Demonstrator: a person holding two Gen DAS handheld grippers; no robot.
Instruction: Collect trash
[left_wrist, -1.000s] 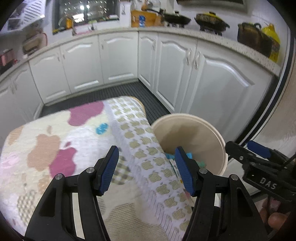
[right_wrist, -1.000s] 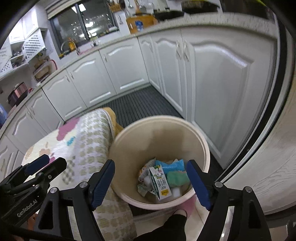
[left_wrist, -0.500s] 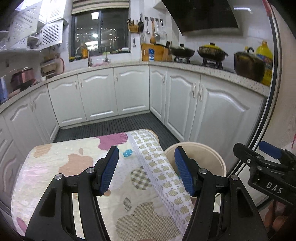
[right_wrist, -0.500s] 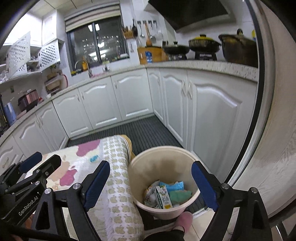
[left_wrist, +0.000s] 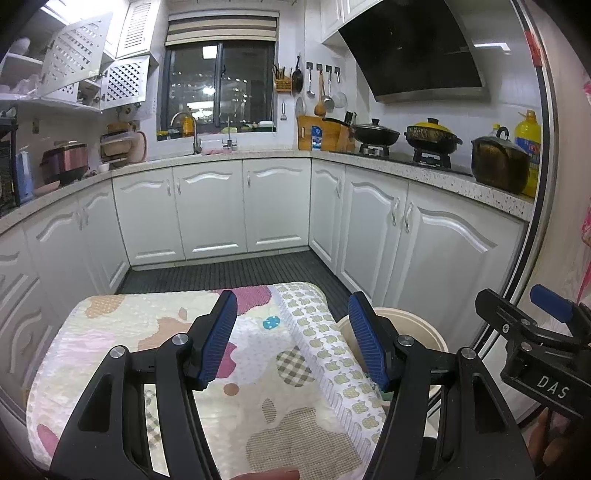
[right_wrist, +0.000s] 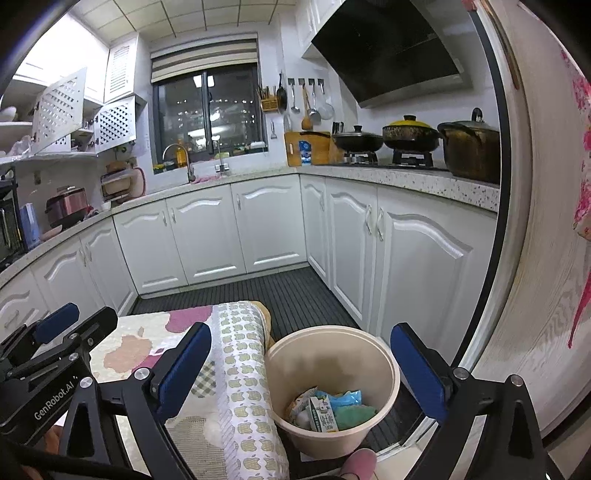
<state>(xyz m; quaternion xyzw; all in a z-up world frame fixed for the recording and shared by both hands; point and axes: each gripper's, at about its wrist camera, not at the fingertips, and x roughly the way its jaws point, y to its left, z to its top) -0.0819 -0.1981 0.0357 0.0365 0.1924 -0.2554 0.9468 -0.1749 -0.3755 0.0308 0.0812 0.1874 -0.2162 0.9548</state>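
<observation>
Opening right tool (right_wrist: 301, 373), empty, above bin (right_wrist: 388, 369) | left tool (left_wrist: 291, 339) half-open, empty | trash (right_wrist: 325, 408) binned

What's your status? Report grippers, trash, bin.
Left gripper open, empty, over the table. Right gripper opening, nothing between the jaws. Trash in the bin beside the table. Nothing in the way.

We note a table (left_wrist: 122, 332) covered by a patterned cloth (right_wrist: 243, 373) with apple prints; a small blue dotted patch (left_wrist: 270, 322) shows on it. On the dark ribbed floor (right_wrist: 295, 291), just beside the table, stands a beige bin (right_wrist: 388, 384) holding wrappers and a small carton (right_wrist: 322, 413).
</observation>
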